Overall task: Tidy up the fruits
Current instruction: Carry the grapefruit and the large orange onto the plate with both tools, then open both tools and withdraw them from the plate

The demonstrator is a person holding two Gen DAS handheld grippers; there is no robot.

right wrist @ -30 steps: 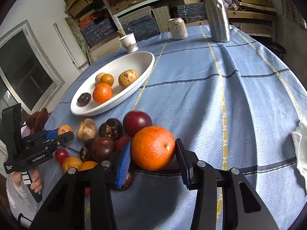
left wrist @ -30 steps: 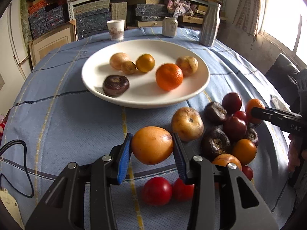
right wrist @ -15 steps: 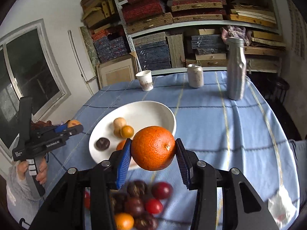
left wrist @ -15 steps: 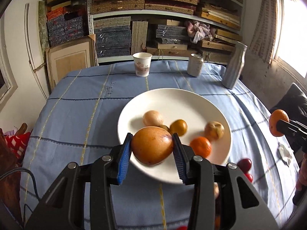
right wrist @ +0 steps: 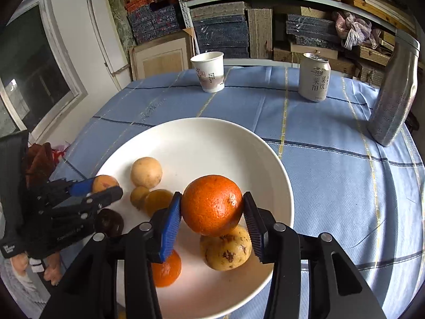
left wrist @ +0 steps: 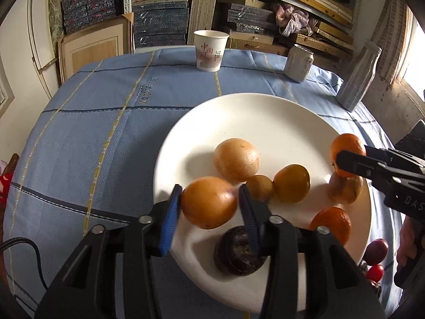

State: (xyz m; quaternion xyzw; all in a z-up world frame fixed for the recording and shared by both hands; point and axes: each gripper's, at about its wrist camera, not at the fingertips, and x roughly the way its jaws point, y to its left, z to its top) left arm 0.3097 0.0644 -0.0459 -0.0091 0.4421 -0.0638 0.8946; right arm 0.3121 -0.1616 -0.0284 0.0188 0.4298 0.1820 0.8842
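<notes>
Fruit sits between the pads of both your tools, and both sets of jaws are opening. Your left hand-held gripper (left wrist: 209, 204) has a yellow-orange fruit (left wrist: 209, 206) between its blue pads, over the near left rim of the white plate (left wrist: 265, 114); the picture is blurred there, so you cannot tell whether the pads still press on it. Your right hand-held gripper (right wrist: 212, 210) brackets a large orange (right wrist: 212, 204) over the near right part of the plate (right wrist: 191, 138), a narrow gap showing at the right pad.

Just under the left tool lies a dark, wrinkled fruit (left wrist: 236, 255) on the plate's near edge. A smaller orange (right wrist: 166, 268) and a speckled yellow fruit (right wrist: 225, 248) lie below the right tool. Farther in, a pale round fruit (left wrist: 236, 159), a small brownish one (left wrist: 259, 187) and a yellow-orange one (left wrist: 292, 183) cluster together, touching.

Off the plate's near right edge, red and dark fruits (left wrist: 375, 250) rest on the blue-clothed counter (left wrist: 106, 122).

At the far side stand a paper cup (left wrist: 210, 50), a drink can (left wrist: 298, 63) and a silver bottle (left wrist: 358, 77), with stacked shelves (left wrist: 239, 13) behind.
</notes>
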